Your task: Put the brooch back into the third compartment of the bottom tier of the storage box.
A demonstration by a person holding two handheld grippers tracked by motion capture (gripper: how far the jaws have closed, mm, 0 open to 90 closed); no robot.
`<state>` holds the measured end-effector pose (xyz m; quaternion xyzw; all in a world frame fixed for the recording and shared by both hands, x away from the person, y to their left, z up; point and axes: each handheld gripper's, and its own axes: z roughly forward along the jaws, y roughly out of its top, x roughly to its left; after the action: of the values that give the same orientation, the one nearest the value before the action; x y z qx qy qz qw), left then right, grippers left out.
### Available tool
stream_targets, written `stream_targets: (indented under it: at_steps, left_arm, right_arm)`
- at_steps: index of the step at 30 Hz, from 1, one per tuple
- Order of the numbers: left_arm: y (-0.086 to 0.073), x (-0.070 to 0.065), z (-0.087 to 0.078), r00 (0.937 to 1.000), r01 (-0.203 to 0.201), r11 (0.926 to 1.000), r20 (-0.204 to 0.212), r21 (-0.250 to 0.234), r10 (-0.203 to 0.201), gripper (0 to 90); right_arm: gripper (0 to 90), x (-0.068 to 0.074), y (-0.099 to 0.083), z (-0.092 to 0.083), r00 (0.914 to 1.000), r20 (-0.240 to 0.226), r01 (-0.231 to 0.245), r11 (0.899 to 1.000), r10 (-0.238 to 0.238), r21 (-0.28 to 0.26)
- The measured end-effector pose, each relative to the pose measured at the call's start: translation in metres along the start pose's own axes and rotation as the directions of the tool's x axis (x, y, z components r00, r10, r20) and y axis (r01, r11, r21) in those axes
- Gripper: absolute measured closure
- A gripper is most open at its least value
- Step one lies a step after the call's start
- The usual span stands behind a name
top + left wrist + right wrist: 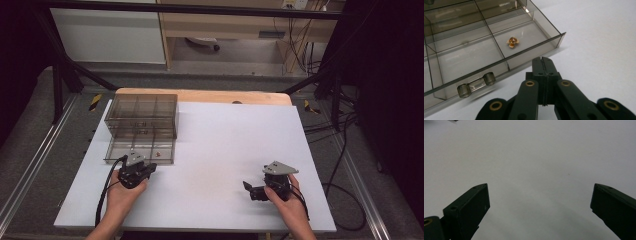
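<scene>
A smoky clear drawer box [142, 116] stands at the table's back left, its lower drawer [141, 150] pulled out toward me. In the left gripper view a small gold flower-shaped piece [512, 41] lies in the drawer's front right compartment [529, 35]. The drawer's clear handle [476, 84] sits at the front wall. My left gripper [543, 60] is shut with nothing in it, just in front of the drawer's front wall, right of the handle; it is also in the high view [149, 168]. My right gripper [246, 188] rests on the white table, jaws wide open and empty.
The white table top [225, 145] lies on a wooden board, with black frame bars and cables [345, 150] beyond its right edge. A white cabinet and a wooden desk stand behind the table.
</scene>
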<state>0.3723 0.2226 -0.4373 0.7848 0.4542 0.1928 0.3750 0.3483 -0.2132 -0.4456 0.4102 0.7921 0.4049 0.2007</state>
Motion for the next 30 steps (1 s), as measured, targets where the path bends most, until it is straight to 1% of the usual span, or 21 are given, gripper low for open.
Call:
stream_targets:
  at_steps: [2, 6, 12, 16, 17, 21, 30]
  left_arm:
    - [-0.001, 0.000, 0.001, 1.0000, -0.003, 0.9999, 0.001, 0.011, 0.003, 90.0]
    - [-0.001, 0.000, 0.003, 1.0000, 0.003, 0.9999, -0.004, 0.010, -0.003, 90.0]
    - [-0.002, 0.001, 0.005, 0.9999, 0.010, 0.9999, -0.013, 0.012, -0.009, 90.0]
    - [-0.002, 0.002, 0.007, 0.9995, 0.009, 0.9997, -0.030, 0.021, -0.009, 90.0]
    - [-0.002, 0.003, 0.007, 0.9995, 0.003, 0.9996, -0.033, 0.027, -0.002, 90.0]
    - [-0.004, 0.008, 0.008, 0.9986, 0.019, 0.9995, -0.050, 0.025, -0.017, 90.0]
    - [-0.005, 0.015, 0.009, 0.9965, 0.044, 0.9987, -0.073, 0.027, -0.042, 90.0]
  right_arm:
    - [2.8, 0.000, 0.000, 0.000, 1.0000, 0.000, 0.000, 1.000, 0.000, 0.001]
    - [2.8, 0.000, 0.000, 0.000, 1.0000, -0.002, -0.004, 1.000, 0.004, -0.001]
    - [2.9, -0.001, 0.000, 0.000, 1.0000, -0.003, 0.003, 1.000, -0.003, 0.002]
    - [2.9, -0.001, 0.000, 0.000, 1.0000, -0.002, 0.001, 1.000, -0.001, 0.002]
    - [2.9, -0.001, 0.000, 0.000, 1.0000, -0.002, 0.001, 1.000, -0.001, 0.002]
    - [2.9, -0.001, 0.000, 0.000, 1.0000, -0.003, 0.002, 1.000, -0.002, 0.001]
    - [2.8, -0.001, 0.000, 0.000, 1.0000, -0.004, 0.004, 1.000, -0.004, 0.004]
